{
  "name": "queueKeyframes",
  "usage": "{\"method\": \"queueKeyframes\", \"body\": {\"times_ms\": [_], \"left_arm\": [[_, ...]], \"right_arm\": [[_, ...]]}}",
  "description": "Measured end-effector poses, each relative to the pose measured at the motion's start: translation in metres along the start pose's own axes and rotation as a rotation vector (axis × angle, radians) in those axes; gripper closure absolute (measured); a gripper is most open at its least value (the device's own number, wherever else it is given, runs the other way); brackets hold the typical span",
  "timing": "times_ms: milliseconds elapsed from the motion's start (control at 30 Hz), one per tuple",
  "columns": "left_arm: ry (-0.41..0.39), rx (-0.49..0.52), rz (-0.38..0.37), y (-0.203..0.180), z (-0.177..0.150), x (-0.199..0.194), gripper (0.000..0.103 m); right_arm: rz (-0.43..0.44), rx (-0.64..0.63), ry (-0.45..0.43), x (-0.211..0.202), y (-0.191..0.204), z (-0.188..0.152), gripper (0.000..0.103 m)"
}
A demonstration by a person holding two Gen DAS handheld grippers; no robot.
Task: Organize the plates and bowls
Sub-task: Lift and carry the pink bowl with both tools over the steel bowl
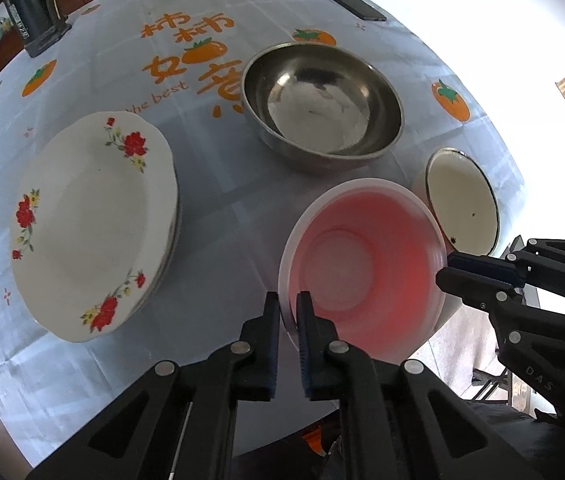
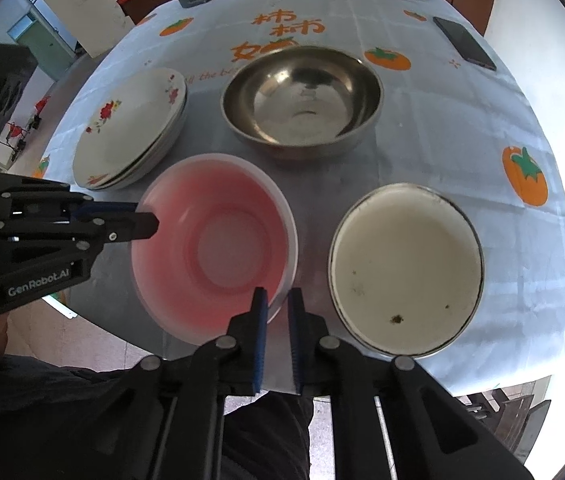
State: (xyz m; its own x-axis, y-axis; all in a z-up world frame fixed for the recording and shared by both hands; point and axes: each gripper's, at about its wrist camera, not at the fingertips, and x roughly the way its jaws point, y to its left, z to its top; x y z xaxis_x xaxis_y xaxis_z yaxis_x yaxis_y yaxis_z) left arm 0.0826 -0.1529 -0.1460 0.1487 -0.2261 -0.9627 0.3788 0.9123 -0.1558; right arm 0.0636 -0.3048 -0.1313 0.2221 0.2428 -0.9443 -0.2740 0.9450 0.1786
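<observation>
Left wrist view: my left claw [image 1: 287, 304] is clamped on the near-left rim of the pink bowl [image 1: 362, 268], one finger outside the wall, one inside. Across the bowl, my right claw [image 1: 448, 268] bites its far-right rim. Left of my claw sits the stack of flowered plates [image 1: 90, 224], apart from the bowl with bare cloth between. Ahead lies the steel bowl [image 1: 322, 100], a strip of open surface [image 1: 210, 184] between it and the pink one. The white enamel bowl [image 1: 462, 200] sits just behind the pink rim on the right, close to the surface edge.

Right wrist view: my right claw [image 2: 278, 304] grips the pink bowl [image 2: 214, 244] at its near-right rim. The left claw [image 2: 150, 220] pinches the opposite rim. The enamel bowl [image 2: 406, 268] sits just right of my claw, near the front edge. The steel bowl [image 2: 302, 96] lies ahead, the plates [image 2: 130, 128] ahead-left.
</observation>
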Motion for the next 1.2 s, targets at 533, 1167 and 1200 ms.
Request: {"method": "queueKeyframes", "body": {"times_ms": [533,1167,1200], "left_arm": [[-0.102,0.006,0.036,0.003,0.017,-0.039,0.094],[-0.137,-0.004,0.066,0.008,0.042,-0.055,0.094],[-0.139,-0.005,0.066,0.008,0.043,-0.055,0.094]], "right_arm": [[0.019,-0.031,-0.073,-0.031,0.008,0.022,0.093],[0.022,-0.045,-0.155,-0.050,0.008,0.052,0.093],[0.022,-0.045,-0.157,-0.050,0.008,0.054,0.093]]}}
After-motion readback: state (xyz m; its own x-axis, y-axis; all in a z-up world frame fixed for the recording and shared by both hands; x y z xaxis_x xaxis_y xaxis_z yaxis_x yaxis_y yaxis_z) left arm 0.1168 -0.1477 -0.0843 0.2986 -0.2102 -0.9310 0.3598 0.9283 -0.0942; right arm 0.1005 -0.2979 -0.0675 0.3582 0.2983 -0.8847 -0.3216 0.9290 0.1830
